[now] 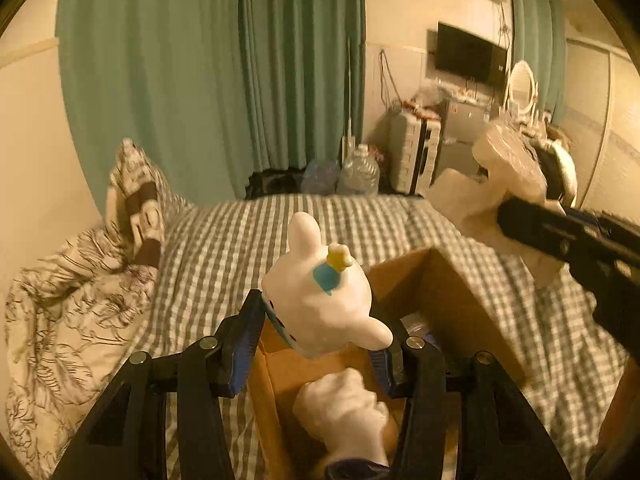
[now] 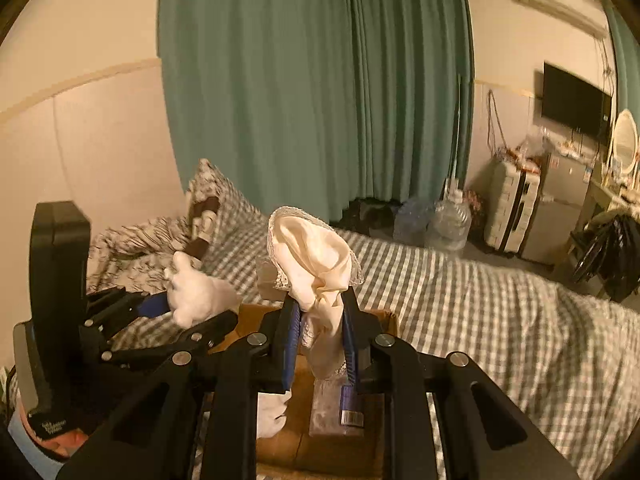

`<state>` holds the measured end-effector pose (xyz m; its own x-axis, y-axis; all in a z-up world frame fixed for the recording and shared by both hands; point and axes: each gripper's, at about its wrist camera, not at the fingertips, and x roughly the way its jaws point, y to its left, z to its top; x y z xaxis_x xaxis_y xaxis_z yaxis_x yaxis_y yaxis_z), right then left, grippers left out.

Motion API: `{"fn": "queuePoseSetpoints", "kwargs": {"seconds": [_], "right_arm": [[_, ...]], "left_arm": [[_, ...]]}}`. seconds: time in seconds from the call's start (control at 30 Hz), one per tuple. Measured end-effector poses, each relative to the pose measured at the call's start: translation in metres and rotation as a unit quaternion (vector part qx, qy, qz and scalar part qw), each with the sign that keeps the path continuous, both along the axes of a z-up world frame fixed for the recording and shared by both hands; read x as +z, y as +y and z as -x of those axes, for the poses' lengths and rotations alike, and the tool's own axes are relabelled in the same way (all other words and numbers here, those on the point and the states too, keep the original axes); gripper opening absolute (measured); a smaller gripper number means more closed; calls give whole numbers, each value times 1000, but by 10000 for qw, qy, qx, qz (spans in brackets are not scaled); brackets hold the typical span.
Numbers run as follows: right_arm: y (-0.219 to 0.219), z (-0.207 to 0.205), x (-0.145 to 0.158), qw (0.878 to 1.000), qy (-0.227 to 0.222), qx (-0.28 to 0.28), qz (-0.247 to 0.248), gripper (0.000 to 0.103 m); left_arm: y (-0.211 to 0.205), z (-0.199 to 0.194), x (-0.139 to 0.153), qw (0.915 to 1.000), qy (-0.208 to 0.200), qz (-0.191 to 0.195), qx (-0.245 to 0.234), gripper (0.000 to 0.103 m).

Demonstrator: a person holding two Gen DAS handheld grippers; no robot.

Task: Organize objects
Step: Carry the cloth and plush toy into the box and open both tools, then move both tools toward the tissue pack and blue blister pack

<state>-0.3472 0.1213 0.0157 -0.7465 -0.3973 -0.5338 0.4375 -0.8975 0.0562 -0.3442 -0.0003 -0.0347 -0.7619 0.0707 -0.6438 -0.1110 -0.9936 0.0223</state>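
My left gripper (image 1: 320,320) is shut on a white plush rabbit (image 1: 320,296) with a blue and yellow bow, held above an open cardboard box (image 1: 440,292) on the bed. The plush's legs hang down into the box. My right gripper (image 2: 320,316) is shut on a cream lace-trimmed cloth (image 2: 316,264), held above the same box (image 2: 332,436). In the left wrist view the right gripper (image 1: 520,208) and its cloth (image 1: 492,184) show at the upper right. In the right wrist view the left gripper (image 2: 176,312) with the plush (image 2: 196,292) shows at the left.
The box (image 2: 280,440) holds a packet with a blue label (image 2: 348,404). The bed has a grey checked sheet (image 1: 460,216); a patterned duvet and pillow (image 1: 80,300) lie at left. Green curtains, water bottles (image 1: 360,176), a suitcase and a TV stand beyond the bed.
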Motion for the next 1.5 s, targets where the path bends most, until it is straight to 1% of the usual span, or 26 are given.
{"fn": "queuePoseSetpoints", "kwargs": {"seconds": [0.13, 0.2, 0.37, 0.4, 0.43, 0.47, 0.5, 0.53, 0.57, 0.6, 0.63, 0.67, 0.73, 0.8, 0.93, 0.97, 1.0, 1.03, 1.07, 1.17, 1.27, 1.37, 1.5], "right_arm": [[-5, 25, -32, 9995, -316, -49, -87, 18], [-8, 36, -47, 9986, -503, -77, -106, 18], [-9, 51, -63, 9975, -699, -80, -100, 20], [-9, 51, -64, 9974, -710, -96, -103, 22], [-9, 51, -63, 9974, -700, -115, -98, 30], [-8, 49, -61, 9976, -669, -167, -59, 36], [-7, 47, -58, 9977, -646, -209, -9, 48], [-5, 45, -55, 9977, -629, -235, 45, 55], [-3, 41, -49, 9978, -596, -241, 130, 56], [-1, 38, -45, 9979, -573, -238, 164, 57], [1, 34, -41, 9980, -554, -248, 175, 58], [5, 28, -34, 9980, -536, -283, 152, 59], [10, 16, -21, 9984, -478, -290, 88, 62], [18, 0, -1, 9990, -308, -335, 32, 65], [39, -40, 45, 9991, 114, -397, 58, 76], [45, -56, 60, 9988, 248, -420, 87, 78], [50, -66, 69, 9985, 325, -437, 108, 81], [54, -74, 79, 9981, 386, -457, 127, 82], [60, -88, 90, 9977, 463, -467, 139, 83], [67, -114, 110, 9974, 573, -421, 103, 86], [76, -147, 121, 9966, 716, -401, 40, 90], [84, -172, 120, 9966, 738, -371, 40, 93], [89, -193, 103, 9981, 559, -275, -19, 94]], "left_arm": [[-1, 20, -34, 9995, -307, 29, -112, 50], [-1, 25, -45, 9991, -408, 44, -141, 49], [-2, 36, -61, 9978, -596, -32, -283, 50], [-4, 36, -62, 9976, -619, -74, -286, 50], [-6, 35, -61, 9977, -613, -122, -268, 50], [-7, 34, -60, 9978, -598, -147, -260, 51], [-7, 32, -59, 9979, -576, -159, -247, 52], [-7, 30, -56, 9981, -545, -163, -225, 56], [-8, 29, -54, 9984, -501, -155, -197, 65], [-8, 27, -51, 9989, -427, -133, -153, 71], [-8, 23, -48, 9993, -343, -97, -123, 80], [-8, 19, -44, 9996, -267, -52, -98, 84], [-7, 10, -36, 9998, -204, 1, -65, 85], [-5, -1, -23, 9998, -169, -21, -64, 85], [1, -39, 12, 9994, 155, -129, -268, 86], [4, -51, 23, 9991, 266, -107, -306, 95], [6, -61, 33, 9988, 380, -74, -314, 100], [9, -75, 45, 9980, 554, -34, -306, 103], [10, -84, 53, 9974, 653, -3, -311, 103], [10, -112, 77, 9961, 828, 42, -308, 103], [7, -138, 93, 9960, 882, 26, -166, 103], [1, -157, 98, 9970, 778, -43, 19, 103], [-7, -178, 87, 9979, 579, -154, 239, 103]]}}
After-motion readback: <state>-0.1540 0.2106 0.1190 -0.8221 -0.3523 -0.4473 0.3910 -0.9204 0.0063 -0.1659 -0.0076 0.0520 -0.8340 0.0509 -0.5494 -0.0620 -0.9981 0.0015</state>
